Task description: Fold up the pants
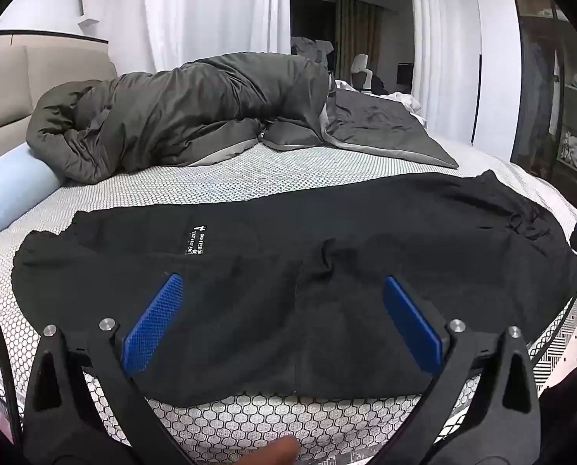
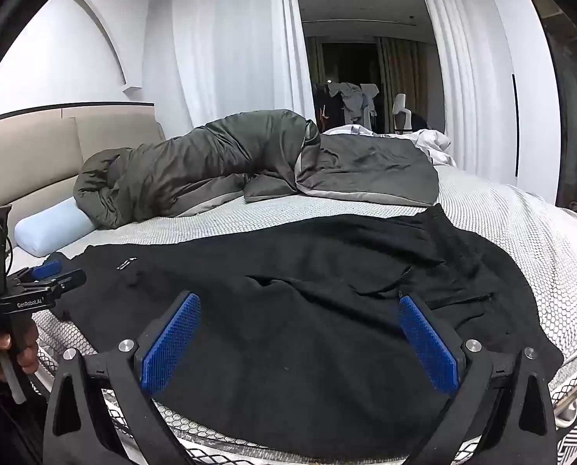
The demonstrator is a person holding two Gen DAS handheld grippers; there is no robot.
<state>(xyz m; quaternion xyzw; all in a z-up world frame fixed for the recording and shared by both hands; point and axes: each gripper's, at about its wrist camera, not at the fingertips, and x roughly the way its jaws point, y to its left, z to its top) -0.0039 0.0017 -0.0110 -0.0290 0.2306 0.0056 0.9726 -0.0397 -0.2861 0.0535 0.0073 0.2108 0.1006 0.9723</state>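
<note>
Across the near half of the bed (image 1: 218,178), the black pants (image 1: 273,271) lie spread flat, running left to right along the near edge of the mattress, the end with the drawstring (image 2: 401,277) to the right and the end with the white label (image 1: 196,240) to the left

We hold both tools over the pants: the left gripper (image 1: 282,323) hovers above their middle with its jaws released and wide, nothing between the blue pads (image 1: 152,325); the right gripper (image 2: 300,343) hangs over the right portion, jaws likewise spread and empty

Our biggest worry is the grey duvet (image 1: 164,124), heaped just beyond the pants toward the headboard (image 1: 25,89). We judge that a fold carried away from us could land the cloth on the duvet's flat corner (image 1: 397,135), which lies near the far right edge of the pants. Next, the near hem of the pants sits close to the mattress edge, so a loose pull toward us might drag them off. The pants look limp and dark, with wrinkles on the right, so we could pinch one layer only or trap a crease

For room, the patterned sheet between pants and duvet is a narrow open band; left of the pants a blue pillow (image 1: 13,193) rests well apart. Smallest hazard: the drawstring may snag a pad
</note>
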